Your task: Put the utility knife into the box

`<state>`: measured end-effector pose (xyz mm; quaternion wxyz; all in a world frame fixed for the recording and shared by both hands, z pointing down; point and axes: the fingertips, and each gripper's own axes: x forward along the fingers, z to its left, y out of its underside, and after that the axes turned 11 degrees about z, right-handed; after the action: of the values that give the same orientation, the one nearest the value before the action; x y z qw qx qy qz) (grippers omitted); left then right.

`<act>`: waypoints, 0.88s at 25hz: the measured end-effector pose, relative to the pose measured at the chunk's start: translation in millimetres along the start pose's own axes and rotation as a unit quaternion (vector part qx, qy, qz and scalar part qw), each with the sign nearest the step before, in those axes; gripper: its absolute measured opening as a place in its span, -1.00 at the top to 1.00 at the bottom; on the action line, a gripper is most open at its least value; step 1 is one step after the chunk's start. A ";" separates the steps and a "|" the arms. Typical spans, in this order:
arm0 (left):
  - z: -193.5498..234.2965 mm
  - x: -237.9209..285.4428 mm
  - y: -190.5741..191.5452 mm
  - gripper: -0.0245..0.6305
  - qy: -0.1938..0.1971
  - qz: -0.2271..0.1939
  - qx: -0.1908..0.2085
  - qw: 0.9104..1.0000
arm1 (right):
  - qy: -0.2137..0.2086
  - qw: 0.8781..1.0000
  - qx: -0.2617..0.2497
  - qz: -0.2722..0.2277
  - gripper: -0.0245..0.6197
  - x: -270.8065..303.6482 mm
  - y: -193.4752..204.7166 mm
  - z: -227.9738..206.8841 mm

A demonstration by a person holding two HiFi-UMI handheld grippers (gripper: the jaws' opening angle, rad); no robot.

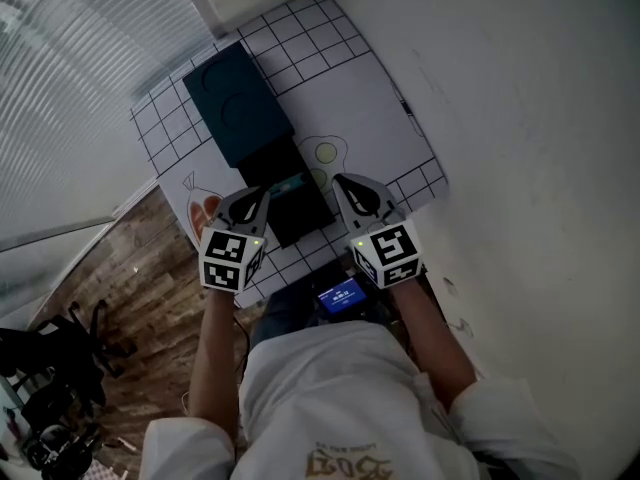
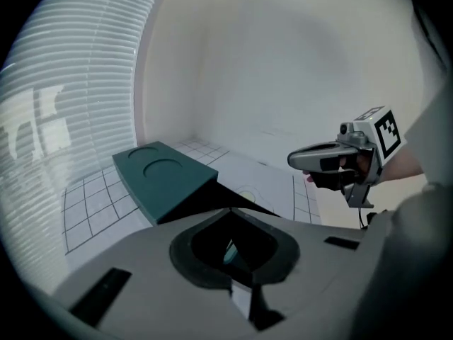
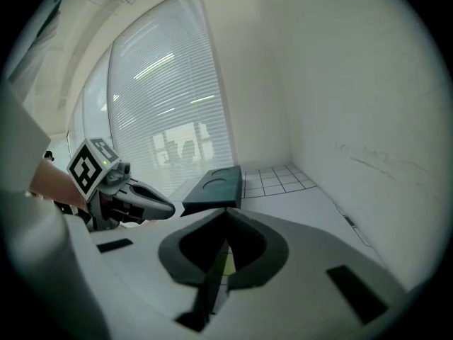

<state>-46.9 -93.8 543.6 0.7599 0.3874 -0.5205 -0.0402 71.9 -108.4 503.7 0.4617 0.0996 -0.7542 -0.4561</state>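
Note:
A dark teal box stands open on the gridded mat (image 1: 375,98). Its lid (image 1: 237,103) lies back, and the black base (image 1: 300,213) is nearer me. A pale teal thing (image 1: 290,184), apparently the utility knife, lies in the base. My left gripper (image 1: 262,193) hovers at the base's left edge, its jaws shut and empty. On the base's right side my right gripper (image 1: 340,180) is shut too, holding nothing. In the left gripper view the closed jaws (image 2: 230,210) point at the lid (image 2: 163,176), with the right gripper (image 2: 294,160) alongside. The right gripper view shows its own jaws (image 3: 226,211) shut, beside the left gripper (image 3: 166,207).
The mat carries printed pictures, a fried egg (image 1: 323,152) and a reddish one (image 1: 205,208). A white wall runs along the right, and window blinds (image 1: 70,58) along the left. Wooden floor (image 1: 120,288) lies left of the table, with dark equipment (image 1: 50,388) on it. A small blue screen (image 1: 340,294) glows at my waist.

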 end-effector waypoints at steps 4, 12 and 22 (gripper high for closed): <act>-5.4 -26.5 -13.4 0.90 -0.020 -0.046 -0.018 0.999 | 0.007 1.000 0.006 -0.026 0.90 -20.8 -12.0 -3.3; -18.9 -92.8 -43.7 0.90 -0.089 -0.143 -0.005 0.986 | 0.017 0.998 -0.023 -0.048 0.90 -58.0 -28.2 -2.3; -28.6 -158.7 -52.3 0.90 -0.128 -0.213 -0.005 0.969 | 0.015 0.994 -0.033 -0.099 0.90 -91.7 -56.7 25.3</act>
<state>-77.7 -40.9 385.5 0.6625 0.4774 -0.5188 -0.2531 87.4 -72.9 399.9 0.4283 0.1651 -0.7187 -0.5223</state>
